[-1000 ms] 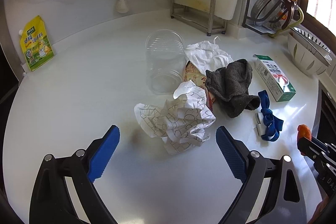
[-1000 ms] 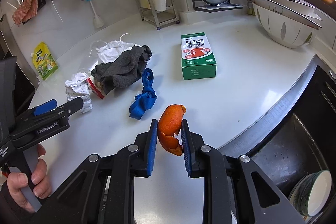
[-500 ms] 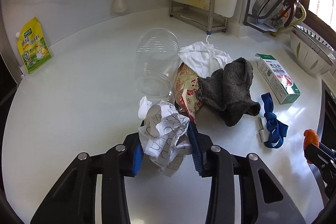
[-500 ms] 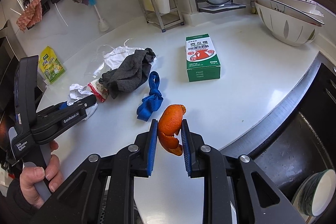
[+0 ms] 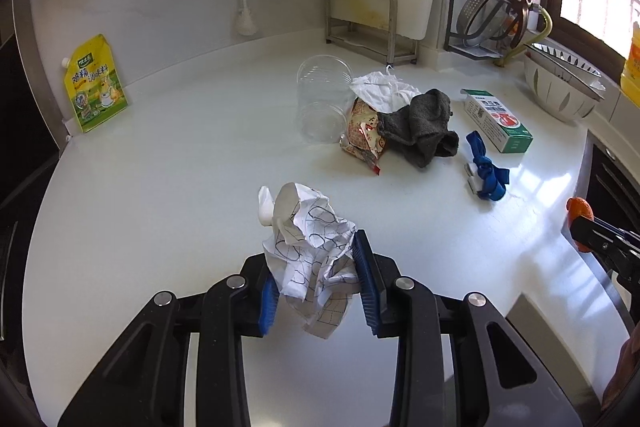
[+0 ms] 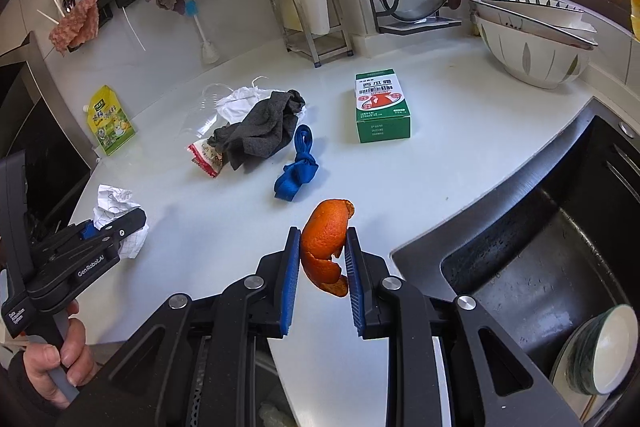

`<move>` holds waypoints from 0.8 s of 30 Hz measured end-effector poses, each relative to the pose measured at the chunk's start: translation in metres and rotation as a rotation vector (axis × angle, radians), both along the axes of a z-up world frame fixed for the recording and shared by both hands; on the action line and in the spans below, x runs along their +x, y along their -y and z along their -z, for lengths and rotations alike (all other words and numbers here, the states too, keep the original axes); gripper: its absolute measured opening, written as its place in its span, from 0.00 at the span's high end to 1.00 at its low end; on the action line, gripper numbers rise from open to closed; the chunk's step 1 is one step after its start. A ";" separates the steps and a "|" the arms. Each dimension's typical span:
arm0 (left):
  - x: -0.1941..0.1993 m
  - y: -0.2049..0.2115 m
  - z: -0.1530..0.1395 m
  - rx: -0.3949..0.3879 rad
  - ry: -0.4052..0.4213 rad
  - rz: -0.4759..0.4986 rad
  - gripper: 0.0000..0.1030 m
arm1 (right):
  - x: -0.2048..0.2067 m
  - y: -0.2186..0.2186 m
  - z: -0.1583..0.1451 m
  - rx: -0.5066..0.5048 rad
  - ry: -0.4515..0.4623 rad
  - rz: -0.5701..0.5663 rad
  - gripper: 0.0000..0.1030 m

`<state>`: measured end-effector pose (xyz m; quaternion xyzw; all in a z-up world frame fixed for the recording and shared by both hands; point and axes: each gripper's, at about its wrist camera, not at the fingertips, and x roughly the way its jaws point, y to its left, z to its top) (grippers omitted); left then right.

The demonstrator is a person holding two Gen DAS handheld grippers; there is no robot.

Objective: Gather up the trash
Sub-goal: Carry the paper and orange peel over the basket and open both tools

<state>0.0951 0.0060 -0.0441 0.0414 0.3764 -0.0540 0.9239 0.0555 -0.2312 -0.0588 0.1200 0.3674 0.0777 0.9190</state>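
Left to right across the white table [image 5: 168, 163]: a yellow seasoning pouch [image 5: 94, 83] leans against the back wall at far left. The left gripper [image 5: 318, 279] has its blue-padded jaws closed on a crumpled sheet of paper [image 5: 310, 247] printed with a grid and circles, carried near the table's front edge; in the right wrist view the same gripper [image 6: 108, 227] appears at lower left with the paper [image 6: 114, 203] between its jaws. Farther back, near the table's middle, lies a cluster: a clear plastic cup [image 5: 322, 103] on its side, a red-and-tan snack wrapper [image 5: 362, 133] just beside it, a white crumpled cloth or bag [image 5: 382, 91] behind, and a dark grey rag [image 5: 422, 123] draped over the wrapper's right side. To the right lie a knotted blue strap [image 5: 486, 169] and then a green-and-white carton [image 5: 498, 119], apart from each other. The right gripper [image 6: 322, 267] has its jaws narrowed on a curl of orange peel [image 6: 326, 245], held above the table's front edge, with a dark sink [image 6: 540, 259] to its right. Stacked bowls [image 6: 532, 39] stand at the far right rear.
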 end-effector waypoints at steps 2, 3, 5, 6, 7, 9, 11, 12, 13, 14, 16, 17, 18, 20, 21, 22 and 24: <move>-0.017 -0.002 -0.002 -0.001 -0.004 0.010 0.68 | -0.017 -0.002 -0.001 0.006 0.004 -0.002 0.79; -0.026 -0.002 -0.003 -0.001 -0.004 0.017 0.68 | -0.026 -0.004 -0.001 0.004 0.006 -0.003 0.79; -0.046 -0.002 -0.005 -0.004 -0.001 0.031 0.68 | -0.046 -0.009 -0.003 -0.003 0.017 -0.002 0.79; -0.055 -0.001 -0.005 -0.005 0.001 0.039 0.68 | -0.054 -0.011 -0.004 -0.002 0.021 -0.002 0.79; -0.064 0.000 -0.006 -0.008 0.002 0.047 0.68 | -0.065 -0.014 -0.003 0.002 0.024 -0.004 0.79; -0.082 0.002 -0.004 -0.020 -0.006 0.065 0.68 | -0.084 -0.020 -0.001 0.004 0.025 -0.006 0.79; -0.098 0.006 -0.001 -0.022 -0.018 0.083 0.68 | -0.104 -0.028 0.003 -0.002 0.034 -0.008 0.79; -0.107 0.008 0.000 -0.020 -0.019 0.092 0.68 | -0.113 -0.031 0.005 0.000 0.034 -0.009 0.79; -0.117 0.010 0.002 -0.013 -0.016 0.098 0.68 | -0.122 -0.035 0.007 0.004 0.035 -0.012 0.79; -0.125 0.013 0.003 -0.002 -0.010 0.104 0.68 | -0.132 -0.039 0.008 0.003 0.037 -0.015 0.79; -0.140 0.016 0.005 0.010 0.000 0.112 0.68 | -0.148 -0.046 0.011 -0.010 0.040 -0.017 0.79; -0.146 0.017 0.006 0.013 0.002 0.117 0.68 | -0.155 -0.049 0.013 -0.012 0.040 -0.020 0.79; -0.152 0.018 0.008 0.016 0.005 0.121 0.68 | -0.162 -0.050 0.015 -0.013 0.036 -0.021 0.79; -0.162 0.019 0.011 0.020 0.008 0.123 0.68 | -0.173 -0.055 0.018 -0.020 0.031 -0.018 0.79; -0.167 0.019 0.013 0.020 0.008 0.125 0.68 | -0.178 -0.057 0.020 -0.025 0.030 -0.016 0.79; -0.171 0.019 0.016 0.017 0.005 0.126 0.68 | -0.182 -0.058 0.022 -0.030 0.028 -0.015 0.79; -0.177 0.018 0.021 0.015 -0.001 0.125 0.68 | -0.190 -0.062 0.026 -0.031 0.025 -0.014 0.79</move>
